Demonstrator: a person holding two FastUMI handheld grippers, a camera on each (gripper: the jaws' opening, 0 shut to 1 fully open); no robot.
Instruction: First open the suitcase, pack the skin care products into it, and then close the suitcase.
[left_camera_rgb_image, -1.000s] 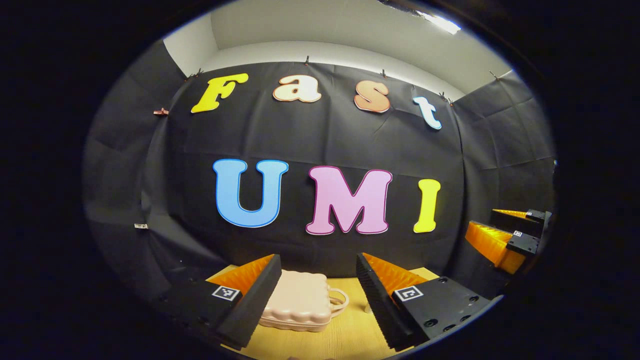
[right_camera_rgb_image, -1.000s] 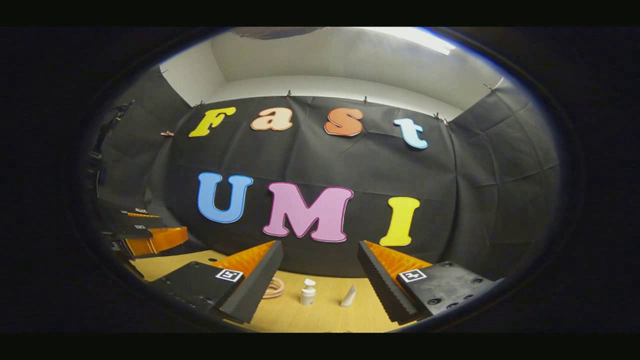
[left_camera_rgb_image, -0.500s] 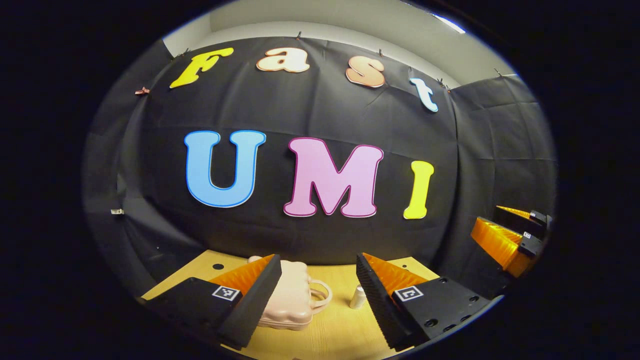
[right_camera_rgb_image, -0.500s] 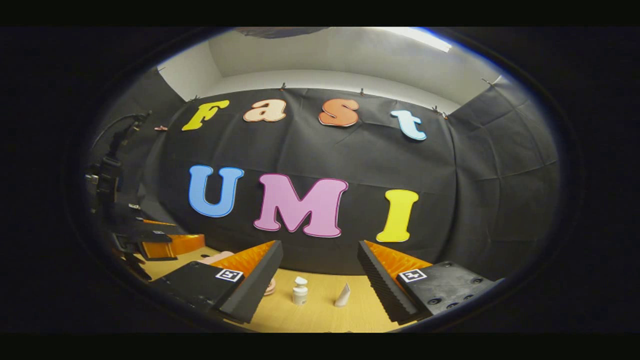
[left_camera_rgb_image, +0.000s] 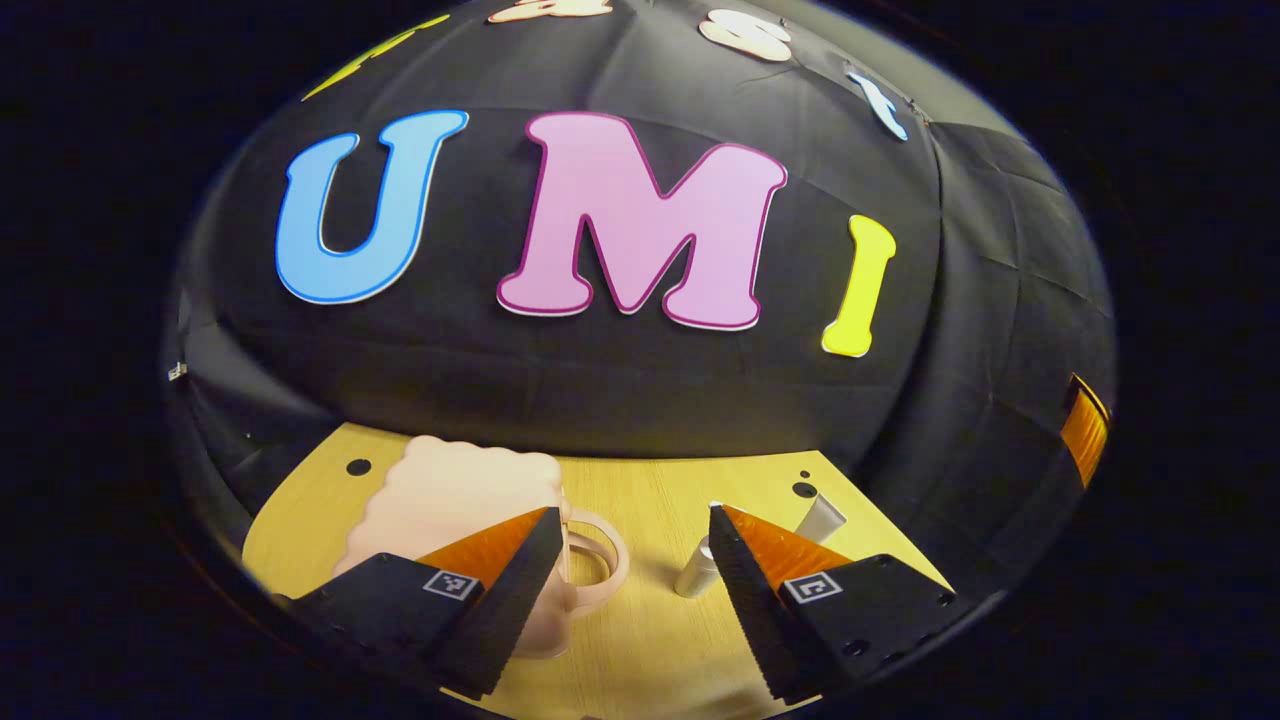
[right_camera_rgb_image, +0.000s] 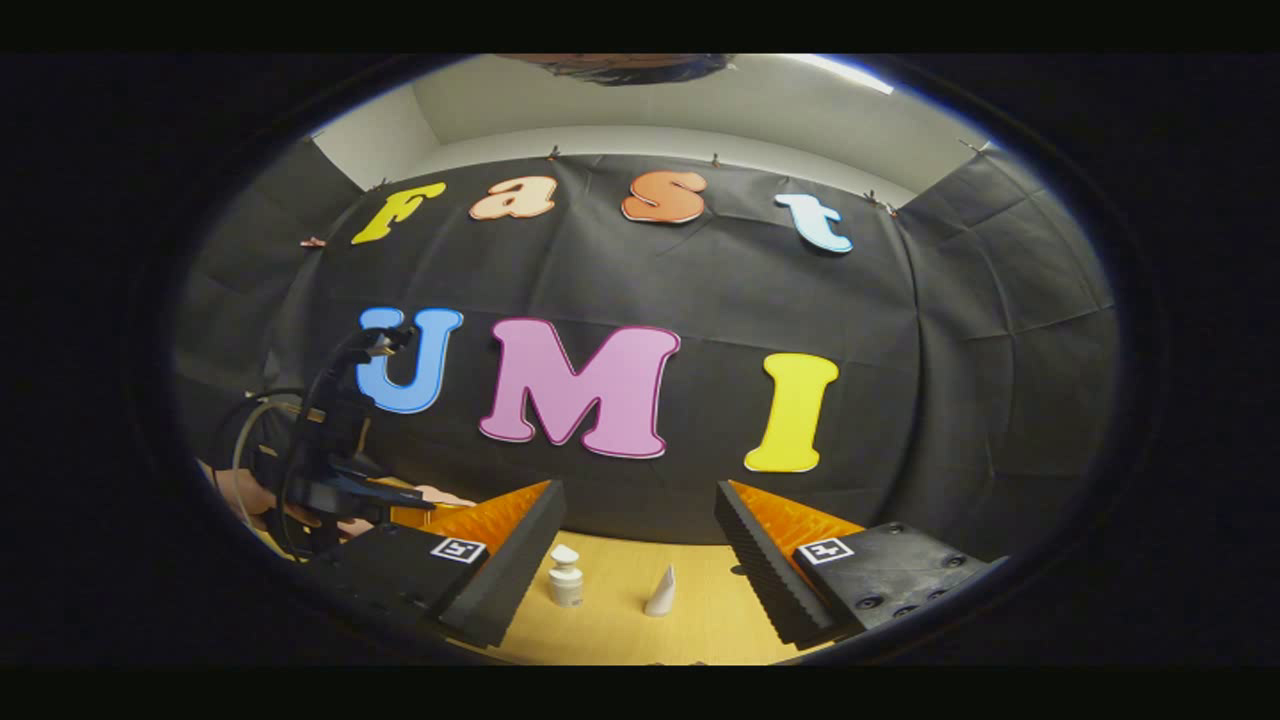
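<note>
Pink suitcase (left_camera_rgb_image: 455, 495) shut on the wooden surface (left_camera_rgb_image: 640, 640) at left, left tongs (left_camera_rgb_image: 630, 525) wide and empty above its handle, small bottle (right_camera_rgb_image: 565, 580) and tube (right_camera_rgb_image: 661, 593) to the right, right tongs (right_camera_rgb_image: 640, 500) wide, holding nothing.

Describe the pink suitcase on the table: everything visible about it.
In the left gripper view, the suitcase is a small pale pink case of hard, glossy, plastic-looking shell with a scalloped, wavy outline. It lies flat and closed on the wooden table, at its left part. A looped handle of the same pink sticks out from its right side. The left claw hangs open in front, one finger overlapping the case's near corner; contact cannot be told.
</note>
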